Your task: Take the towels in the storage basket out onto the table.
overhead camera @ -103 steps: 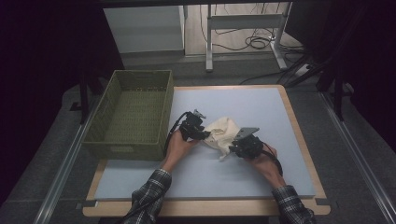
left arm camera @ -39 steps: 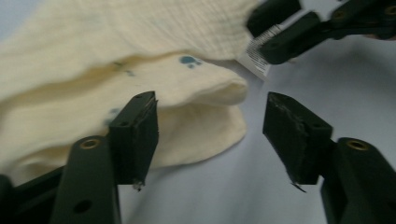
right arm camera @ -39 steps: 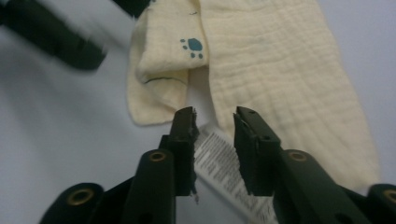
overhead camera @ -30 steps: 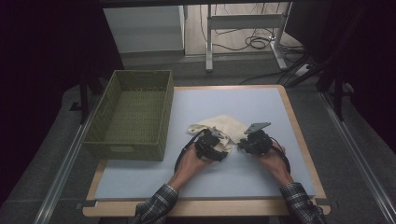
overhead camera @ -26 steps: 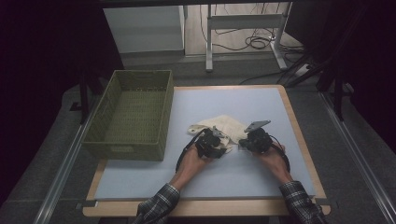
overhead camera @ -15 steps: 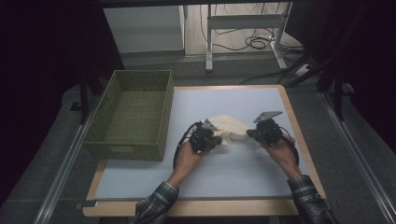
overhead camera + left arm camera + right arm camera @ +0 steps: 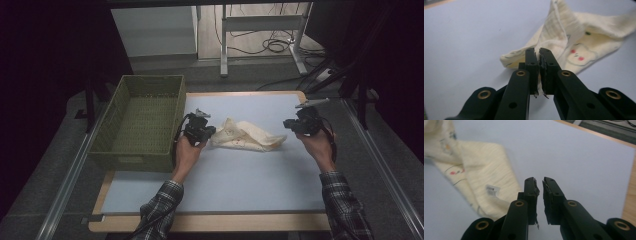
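Cloth [image 7: 246,136], cream with small printed figures, lay crumpled on the mat [image 7: 225,185], stretched between my two grippers. My left gripper [image 7: 539,70] was clenched on an edge of it, a thin fold pinched between the jaws, with the bulk lying just ahead and to its right. My right gripper [image 7: 539,195] had its jaws nearly closed on nothing; the cloth's tagged corner [image 7: 492,190] lay just to its left, apart from the pads. I judged the cloth light, soft and limp, apt to sag and slide on the smooth mat, so that hemmed corner looked the best second hold. Beyond my left gripper stood the basket [image 7: 125,100], near the cloth.
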### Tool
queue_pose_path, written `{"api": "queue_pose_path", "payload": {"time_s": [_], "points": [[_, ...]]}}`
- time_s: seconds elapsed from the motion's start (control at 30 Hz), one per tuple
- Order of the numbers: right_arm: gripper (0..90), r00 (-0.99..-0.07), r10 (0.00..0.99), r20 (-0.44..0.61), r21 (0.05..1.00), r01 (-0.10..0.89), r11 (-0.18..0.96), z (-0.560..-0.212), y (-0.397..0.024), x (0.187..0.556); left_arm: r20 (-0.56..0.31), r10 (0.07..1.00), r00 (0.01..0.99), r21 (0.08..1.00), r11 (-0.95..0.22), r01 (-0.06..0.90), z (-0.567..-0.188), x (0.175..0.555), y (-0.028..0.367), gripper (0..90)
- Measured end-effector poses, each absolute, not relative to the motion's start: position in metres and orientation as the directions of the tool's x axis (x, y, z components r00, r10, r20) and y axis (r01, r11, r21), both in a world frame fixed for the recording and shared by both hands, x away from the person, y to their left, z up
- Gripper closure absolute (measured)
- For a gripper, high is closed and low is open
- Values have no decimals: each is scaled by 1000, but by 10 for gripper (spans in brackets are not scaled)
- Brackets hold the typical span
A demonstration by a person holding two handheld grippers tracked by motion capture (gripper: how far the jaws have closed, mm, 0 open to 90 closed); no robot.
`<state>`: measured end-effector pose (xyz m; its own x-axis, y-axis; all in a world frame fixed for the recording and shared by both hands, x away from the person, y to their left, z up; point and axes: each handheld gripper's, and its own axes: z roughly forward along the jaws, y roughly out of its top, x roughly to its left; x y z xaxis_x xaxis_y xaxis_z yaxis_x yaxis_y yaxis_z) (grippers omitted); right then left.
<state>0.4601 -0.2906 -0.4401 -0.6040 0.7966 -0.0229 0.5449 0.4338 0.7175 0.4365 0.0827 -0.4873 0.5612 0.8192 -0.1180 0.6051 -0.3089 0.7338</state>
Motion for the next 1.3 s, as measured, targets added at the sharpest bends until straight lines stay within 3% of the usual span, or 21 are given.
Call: {"api": "queue_pose_path", "payload": {"time_s": [0.27, 0.53, 0.57, 0.63, 1.0, 1.23, 1.27, 1.3], "points": [[756, -752, 656, 66, 707, 499, 501, -460, -245, 435, -134, 831, 540, 727, -287, 624, -493, 443, 86, 850], [628, -814, 580, -11, 653, 434, 621, -500, -190, 441, -131, 835, 535, 721, -290, 629, -495, 445, 84, 850], [649, -812, 582, -43, 640, 425, 640, -505, -186, 443, -129, 834, 536, 718, -293, 631, -496, 445, 84, 850], [880, -819, 566, -93, 626, 394, 673, -514, -182, 443, -122, 836, 535, 721, -296, 627, -495, 444, 83, 852], [888, -827, 557, -84, 625, 392, 676, -477, -224, 403, -80, 841, 535, 753, -300, 586, -471, 425, 86, 855], [881, -828, 560, -35, 570, 444, 691, -488, -257, 368, -68, 824, 562, 705, -359, 612, -480, 388, 81, 845], [877, -827, 561, -22, 567, 452, 689, -490, -259, 365, -84, 816, 572, 684, -371, 628, -485, 383, 81, 822], [827, -825, 566, 1, 563, 468, 681, -494, -262, 361, -99, 808, 581, 672, -377, 638, -489, 379, 81, 719]]}}
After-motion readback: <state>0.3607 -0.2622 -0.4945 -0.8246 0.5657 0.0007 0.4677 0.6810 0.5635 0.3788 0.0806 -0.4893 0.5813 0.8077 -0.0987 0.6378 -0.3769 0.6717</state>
